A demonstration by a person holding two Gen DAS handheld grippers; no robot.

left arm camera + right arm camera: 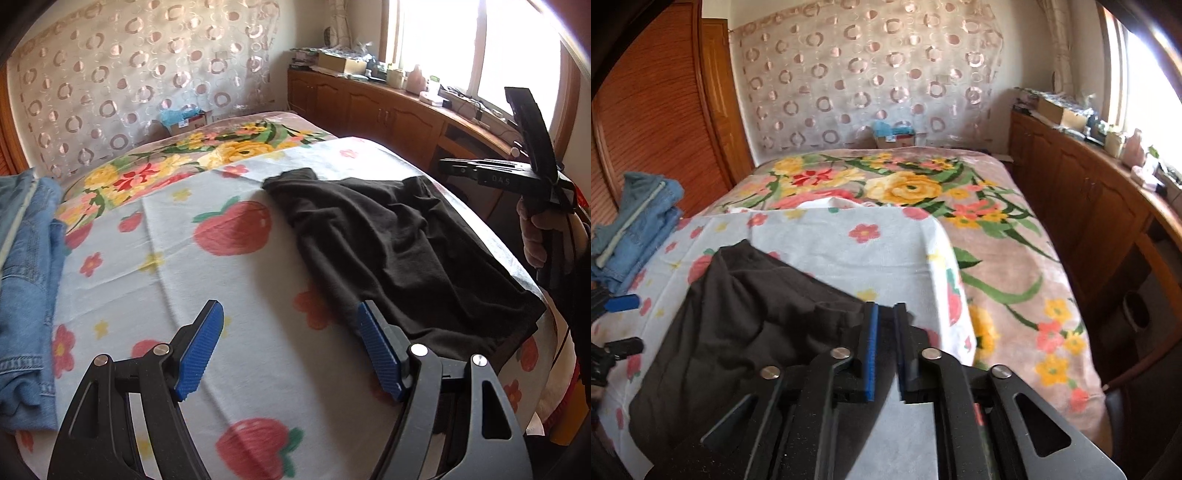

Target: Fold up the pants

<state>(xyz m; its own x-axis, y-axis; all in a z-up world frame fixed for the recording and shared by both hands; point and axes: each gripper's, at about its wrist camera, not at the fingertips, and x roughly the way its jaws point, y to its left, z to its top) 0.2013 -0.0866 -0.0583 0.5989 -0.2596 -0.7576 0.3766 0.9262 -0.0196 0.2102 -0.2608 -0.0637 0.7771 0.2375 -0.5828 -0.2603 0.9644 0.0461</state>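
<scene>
The black pants (399, 251) lie on the strawberry-print sheet (207, 280) that covers the near part of the bed, toward the sheet's right-hand edge as the left wrist view shows it. They already form a compact, roughly rectangular bundle with soft creases across the top, so at least one fold looks done; the far end is rumpled and one corner sticks up a little, and the edges do not line up cleanly. My guess is that a last fold or some smoothing is left, though how many layers are stacked cannot be told from here.

The left gripper (288, 350) hangs over the sheet just beside the near left edge of the pants, its blue pads spread wide with only printed cloth between them, holding nothing. The right gripper (886, 354) sits over the bundle's other side; its pads stand a narrow slit apart and no fabric shows between them, so it appears to have let go. In the left wrist view the same tool is held up off the bed by a hand (535, 236) at the right.

A folded pile of blue jeans (639, 229) rests at the sheet's left edge, well apart from the black pair. Beyond the sheet, a flowered blanket (997, 236) covers the remaining bed, with wooden cabinets (1089, 206) along the window side.
</scene>
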